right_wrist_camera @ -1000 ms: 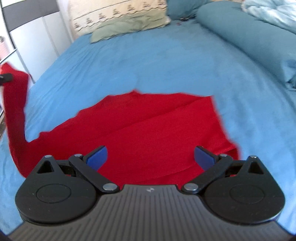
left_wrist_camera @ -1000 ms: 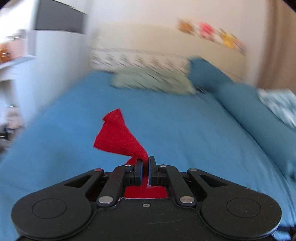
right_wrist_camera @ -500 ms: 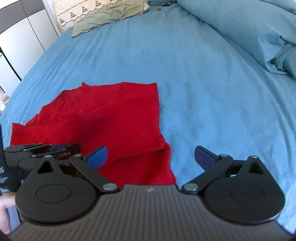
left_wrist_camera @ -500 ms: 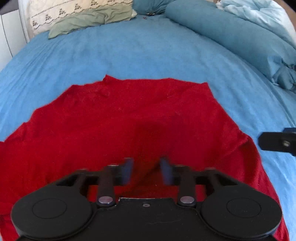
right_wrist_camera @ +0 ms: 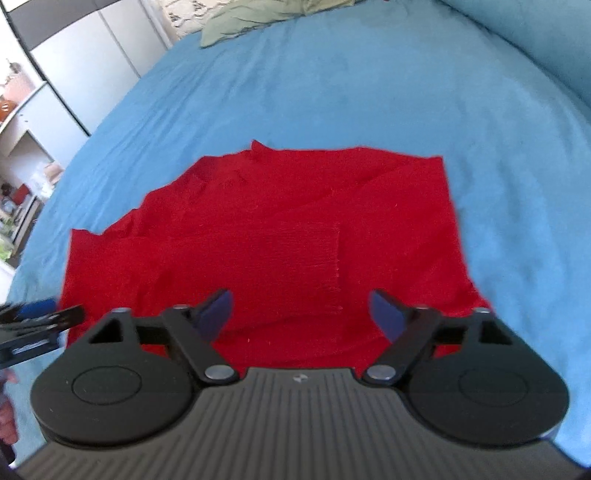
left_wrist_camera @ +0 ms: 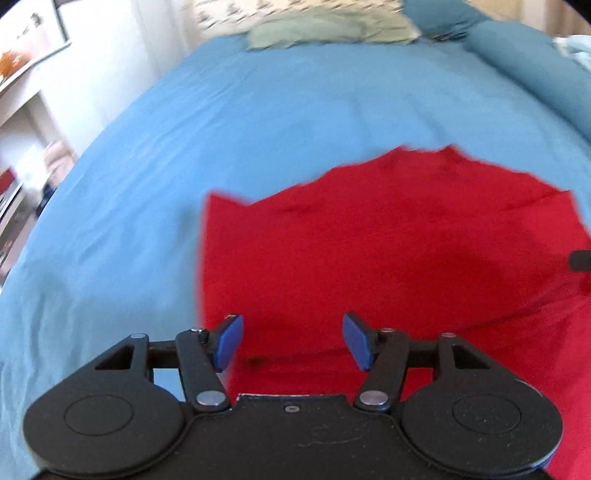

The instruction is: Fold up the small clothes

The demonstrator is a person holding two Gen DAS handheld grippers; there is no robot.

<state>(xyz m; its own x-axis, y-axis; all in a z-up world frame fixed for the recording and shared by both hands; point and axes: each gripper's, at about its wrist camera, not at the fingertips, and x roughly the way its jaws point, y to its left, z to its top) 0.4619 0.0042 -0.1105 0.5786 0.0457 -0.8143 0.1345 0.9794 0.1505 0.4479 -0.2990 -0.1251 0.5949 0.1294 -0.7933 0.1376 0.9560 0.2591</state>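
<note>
A small red garment (left_wrist_camera: 388,251) lies spread and partly folded on the blue bed sheet (left_wrist_camera: 258,110); it also shows in the right wrist view (right_wrist_camera: 280,229). My left gripper (left_wrist_camera: 292,341) is open and empty, hovering over the garment's near left edge. My right gripper (right_wrist_camera: 302,314) is open and empty over the garment's near edge. The left gripper's tip (right_wrist_camera: 33,317) shows at the left edge of the right wrist view, beside the garment's left corner.
A green pillow (left_wrist_camera: 325,27) and a patterned pillow lie at the head of the bed. A rolled blue duvet (left_wrist_camera: 535,70) runs along the right side. White shelves (left_wrist_camera: 22,96) and wardrobe doors (right_wrist_camera: 92,55) stand to the left of the bed.
My left gripper let go of the red garment and opened wide. The garment now lies on the sheet. Both grippers shifted over its near edge.
</note>
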